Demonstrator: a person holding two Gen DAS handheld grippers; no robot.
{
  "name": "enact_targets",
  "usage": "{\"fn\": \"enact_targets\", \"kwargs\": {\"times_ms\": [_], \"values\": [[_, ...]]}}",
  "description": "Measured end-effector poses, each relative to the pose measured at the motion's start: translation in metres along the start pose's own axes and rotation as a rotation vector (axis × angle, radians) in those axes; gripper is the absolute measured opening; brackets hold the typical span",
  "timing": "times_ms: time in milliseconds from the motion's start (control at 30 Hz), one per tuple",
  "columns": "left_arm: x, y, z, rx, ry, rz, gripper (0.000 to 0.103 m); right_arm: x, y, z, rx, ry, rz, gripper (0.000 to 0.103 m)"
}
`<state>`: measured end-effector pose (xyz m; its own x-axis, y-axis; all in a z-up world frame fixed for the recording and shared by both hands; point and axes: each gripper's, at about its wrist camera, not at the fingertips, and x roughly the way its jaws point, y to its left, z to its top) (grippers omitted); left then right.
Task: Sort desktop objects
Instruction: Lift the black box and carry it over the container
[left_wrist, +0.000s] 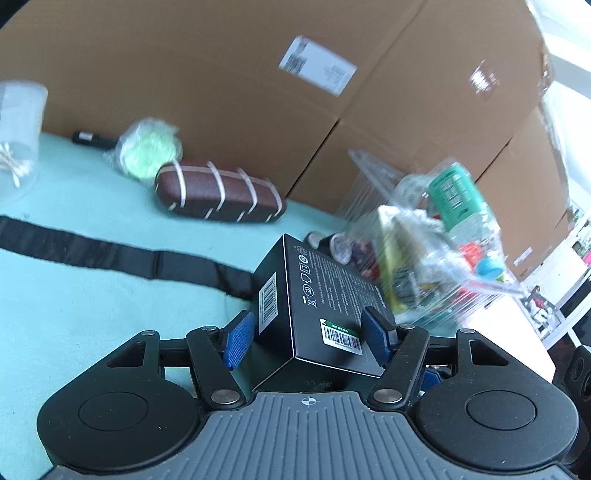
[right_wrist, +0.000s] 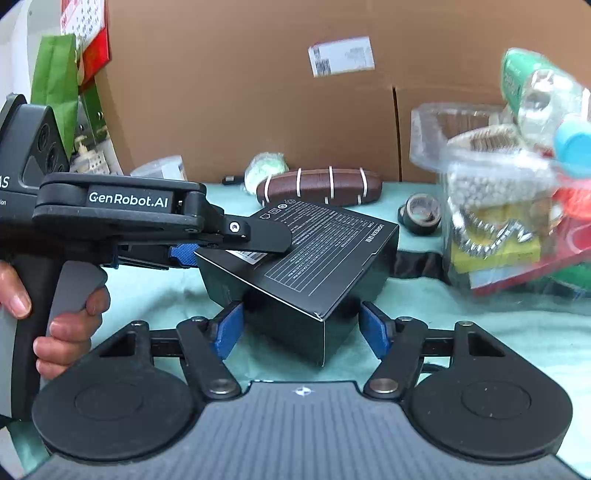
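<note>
left gripper (left_wrist: 308, 338) | blue ribbed fingers clamped on matte black box (left_wrist: 325, 295), tilted over teal cloth table (left_wrist: 92, 314) | right gripper (right_wrist: 301, 326) | fingers spread, box corner between, contact unclear | clear bin (right_wrist: 517, 206) near right edge

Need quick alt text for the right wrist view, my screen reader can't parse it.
A black box, tilted, is held by the left gripper coming in from the left, while the right gripper is open with its blue fingers either side of the box. Behind, a striped brown case lies on green cloth.
</note>
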<state>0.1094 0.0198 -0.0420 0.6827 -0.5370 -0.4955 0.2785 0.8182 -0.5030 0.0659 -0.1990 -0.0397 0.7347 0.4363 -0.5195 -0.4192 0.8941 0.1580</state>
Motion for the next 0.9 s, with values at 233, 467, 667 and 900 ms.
{"fn": "enact_targets", "kwargs": {"times_ms": [233,467,667,900], "values": [[-0.03,-0.03,0.004,0.026,-0.102,-0.032,0.065,-0.04,0.009,0.01,-0.04,-0.101,-0.02,0.07],[-0.052,-0.062,0.012,0.075,-0.193,-0.044,0.065,-0.069,0.01,0.022,-0.04,-0.188,-0.03,0.065],[-0.065,-0.078,0.011,0.095,-0.239,-0.035,0.065,-0.082,0.014,0.024,-0.044,-0.223,-0.024,0.065],[-0.087,-0.091,0.013,0.117,-0.291,-0.039,0.065,-0.096,0.022,0.027,-0.082,-0.276,-0.021,0.065]]}}
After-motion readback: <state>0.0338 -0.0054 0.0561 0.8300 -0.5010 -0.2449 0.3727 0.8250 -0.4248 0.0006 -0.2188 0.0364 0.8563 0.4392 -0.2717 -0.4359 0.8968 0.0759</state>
